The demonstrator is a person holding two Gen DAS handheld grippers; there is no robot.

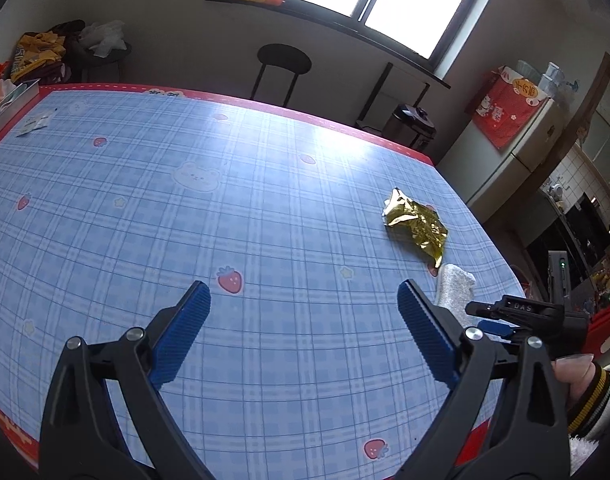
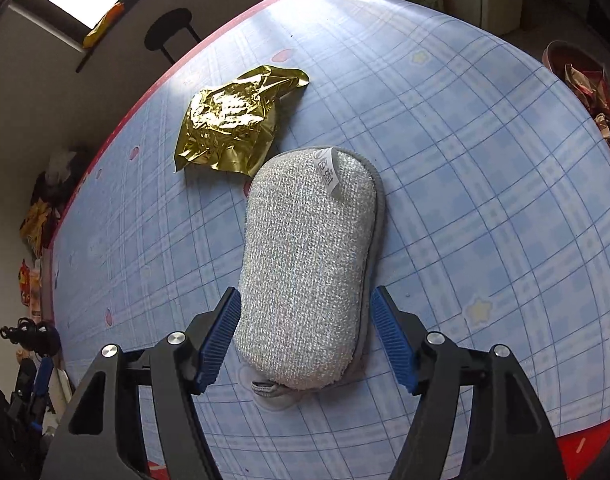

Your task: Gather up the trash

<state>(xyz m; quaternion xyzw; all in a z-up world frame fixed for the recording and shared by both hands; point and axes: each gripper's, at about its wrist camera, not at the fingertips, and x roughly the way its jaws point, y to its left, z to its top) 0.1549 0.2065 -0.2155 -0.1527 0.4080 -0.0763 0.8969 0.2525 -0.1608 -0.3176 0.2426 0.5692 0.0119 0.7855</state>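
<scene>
You can read "DAS" in pale letters on the black body of the right hand-held gripper [image 1: 490, 320], seen from the left wrist. The white sewn-in tag [image 2: 329, 174] on the grey oval scrubbing sponge [image 2: 309, 268] carries print too small to read.

The table [image 1: 265, 184] is showing a pale blue plaid cloth dotted with pink strawberries, white bears and yellow stars (a red border is running round its edge). The crumpled wrapper [image 2: 233, 120] is gleaming gold. The sponge [image 2: 309, 268] is looking speckled silver-grey with darker grey trim. The fingers [image 1: 181, 332] are wearing ribbed blue pads on black arms.
</scene>
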